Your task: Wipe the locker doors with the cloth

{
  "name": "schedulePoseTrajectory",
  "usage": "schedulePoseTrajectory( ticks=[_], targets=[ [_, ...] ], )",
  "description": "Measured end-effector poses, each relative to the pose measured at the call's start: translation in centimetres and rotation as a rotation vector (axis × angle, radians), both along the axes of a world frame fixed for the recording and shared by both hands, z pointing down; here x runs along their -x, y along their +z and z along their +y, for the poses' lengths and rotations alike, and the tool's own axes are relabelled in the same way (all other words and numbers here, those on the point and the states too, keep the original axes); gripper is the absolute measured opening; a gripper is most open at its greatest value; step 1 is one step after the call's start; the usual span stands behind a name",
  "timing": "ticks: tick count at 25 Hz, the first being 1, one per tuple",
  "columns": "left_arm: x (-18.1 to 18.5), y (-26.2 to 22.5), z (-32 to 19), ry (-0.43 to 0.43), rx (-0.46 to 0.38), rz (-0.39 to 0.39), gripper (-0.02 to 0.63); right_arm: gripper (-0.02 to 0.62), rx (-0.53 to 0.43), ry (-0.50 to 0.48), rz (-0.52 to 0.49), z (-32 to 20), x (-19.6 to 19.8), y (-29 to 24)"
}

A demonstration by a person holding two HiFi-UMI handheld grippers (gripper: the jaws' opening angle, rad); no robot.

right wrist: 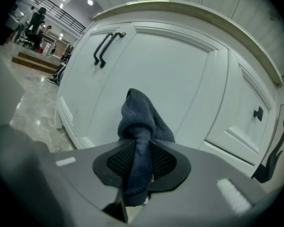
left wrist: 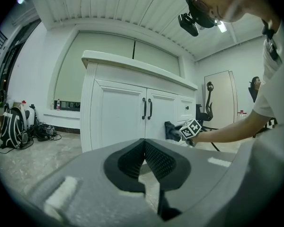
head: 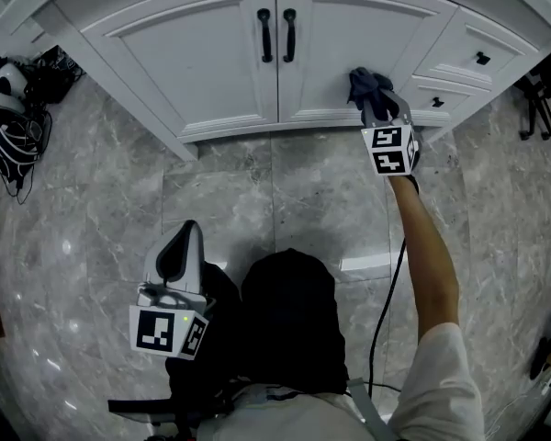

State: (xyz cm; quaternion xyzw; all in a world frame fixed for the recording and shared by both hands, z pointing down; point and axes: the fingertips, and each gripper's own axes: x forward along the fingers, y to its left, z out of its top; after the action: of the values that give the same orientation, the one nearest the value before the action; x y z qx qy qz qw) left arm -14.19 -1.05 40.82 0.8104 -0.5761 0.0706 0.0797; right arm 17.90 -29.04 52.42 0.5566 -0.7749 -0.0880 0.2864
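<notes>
1. Right hand-held gripper: jaws clamped on the cloth, which bunches up ahead of the tips.
2. Cloth is at the lower part of the right door, straight ahead of this gripper. Can't tell if it touches the door.
3. Handles are up and left of it.
4. Left hand-held gripper: jaws together, nothing between them, well back from the doors, over the floor.

Left gripper, right gripper: grey shells, black ribbed pads, 2 black-and-white marker cubes. White short sleeve.
</notes>
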Motion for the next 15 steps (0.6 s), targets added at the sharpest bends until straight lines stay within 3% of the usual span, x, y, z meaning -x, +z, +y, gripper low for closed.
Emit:
schedulePoseTrajectory(
  ticks=[7, 15],
  targets=[
    [-0.6, -0.2, -0.3, -0.001, -0.001, -0.006, 0.002, 0.081, 0.008, -0.246, -0.009, 3.1, 10.8, 2.2],
    [1.0, -0.2, 0.2, -0.03, -0.012, -0.014, 0.002, 0.081, 0.072, -0.236, 0.0, 0.7, 14.1, 5.8]
  ],
)
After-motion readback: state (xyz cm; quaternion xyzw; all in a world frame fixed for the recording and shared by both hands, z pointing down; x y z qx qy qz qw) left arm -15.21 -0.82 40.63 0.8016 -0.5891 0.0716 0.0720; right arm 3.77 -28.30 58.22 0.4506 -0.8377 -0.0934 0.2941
